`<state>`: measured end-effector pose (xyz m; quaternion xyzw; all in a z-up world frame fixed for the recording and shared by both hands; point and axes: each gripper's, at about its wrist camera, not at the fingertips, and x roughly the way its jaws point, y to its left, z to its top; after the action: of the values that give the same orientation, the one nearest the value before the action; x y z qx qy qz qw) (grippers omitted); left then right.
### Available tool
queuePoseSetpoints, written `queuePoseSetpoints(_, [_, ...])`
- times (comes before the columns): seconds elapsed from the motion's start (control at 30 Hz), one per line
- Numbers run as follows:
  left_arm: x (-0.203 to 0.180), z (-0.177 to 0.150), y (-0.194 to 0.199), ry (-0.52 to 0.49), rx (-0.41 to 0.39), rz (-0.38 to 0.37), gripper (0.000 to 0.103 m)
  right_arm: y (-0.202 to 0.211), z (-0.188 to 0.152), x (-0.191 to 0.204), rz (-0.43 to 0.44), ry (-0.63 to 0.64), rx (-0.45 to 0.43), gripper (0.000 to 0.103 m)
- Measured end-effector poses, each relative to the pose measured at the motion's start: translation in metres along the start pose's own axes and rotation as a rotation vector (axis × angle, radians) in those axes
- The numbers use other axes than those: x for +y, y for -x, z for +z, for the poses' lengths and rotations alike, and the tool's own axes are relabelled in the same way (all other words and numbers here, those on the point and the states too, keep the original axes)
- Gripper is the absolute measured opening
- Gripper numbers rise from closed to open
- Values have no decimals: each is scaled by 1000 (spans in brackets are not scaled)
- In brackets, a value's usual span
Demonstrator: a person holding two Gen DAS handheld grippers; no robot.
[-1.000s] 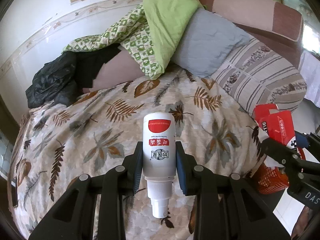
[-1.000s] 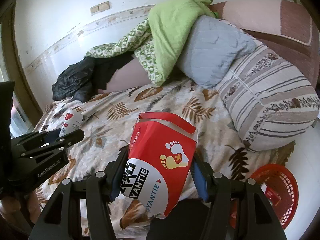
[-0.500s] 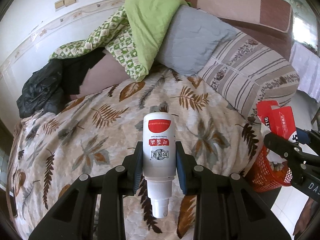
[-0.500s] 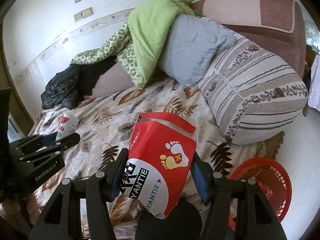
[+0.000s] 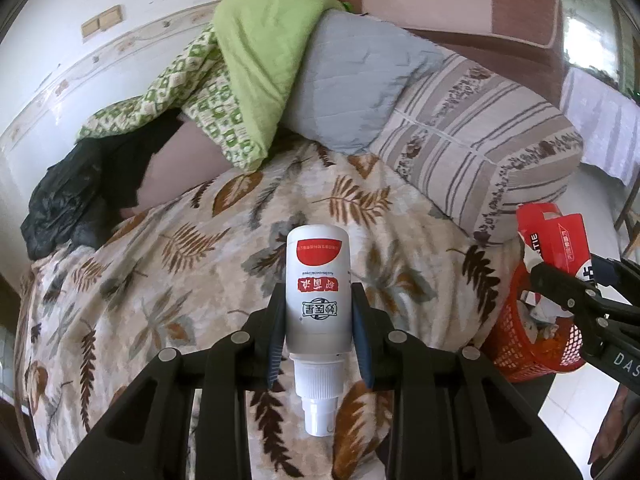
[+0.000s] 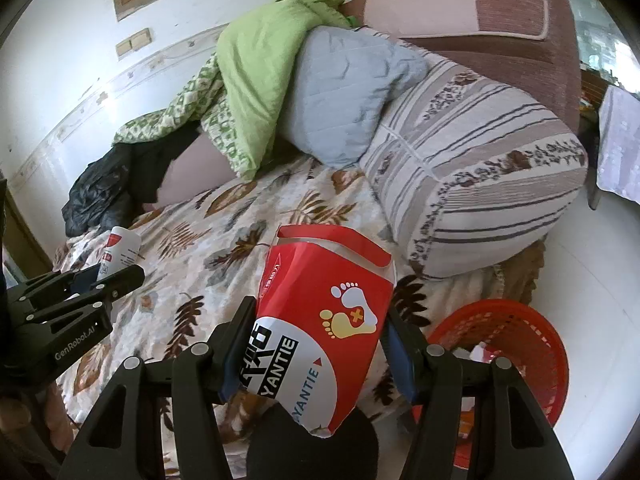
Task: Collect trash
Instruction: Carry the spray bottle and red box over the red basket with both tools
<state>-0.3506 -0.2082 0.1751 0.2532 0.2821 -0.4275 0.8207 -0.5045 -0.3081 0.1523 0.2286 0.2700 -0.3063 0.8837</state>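
While our left gripper [image 5: 318,332] points down over the bed, its blue-padded fingers [image 5: 275,344] are closed to a narrow gap and press on both sides of a white spray bottle [image 5: 318,292]. The bottle sits upside down to the camera, nozzle toward us, its red label toward twelve o'clock. Our right gripper [image 6: 316,344] stands about half open, and its fingers [image 6: 400,356] clamp a red and white paper package [image 6: 324,320] with a footprint mark, its torn mouth at twelve o'clock.

Outward from the left fingers, the bed [image 5: 180,264] spreads under a leaf-patterned cover. At about three o'clock in the left wrist view the right gripper holds the package above the red mesh basket [image 5: 520,344], which stands on the floor just beside the bed edge. In the right wrist view that basket lies at four o'clock, with some scraps already inside. A striped pillow [image 6: 480,176] lies at two o'clock, a grey pillow [image 6: 344,100] and a green blanket [image 6: 264,76] at twelve, and a black bag [image 6: 96,196] at ten, against the wall.
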Motion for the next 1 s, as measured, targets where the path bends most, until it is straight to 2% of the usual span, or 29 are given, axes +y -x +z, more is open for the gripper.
queuePoseSetpoints(0.4, [-51,12,-10,-88,-4,-61,29,9,-6,-45,-76,-78,-13,63])
queuePoseSetpoints(1.0, [-125,35,-21,-185,-21,-187,29,42,-15,-118,-240,-184,-41,63])
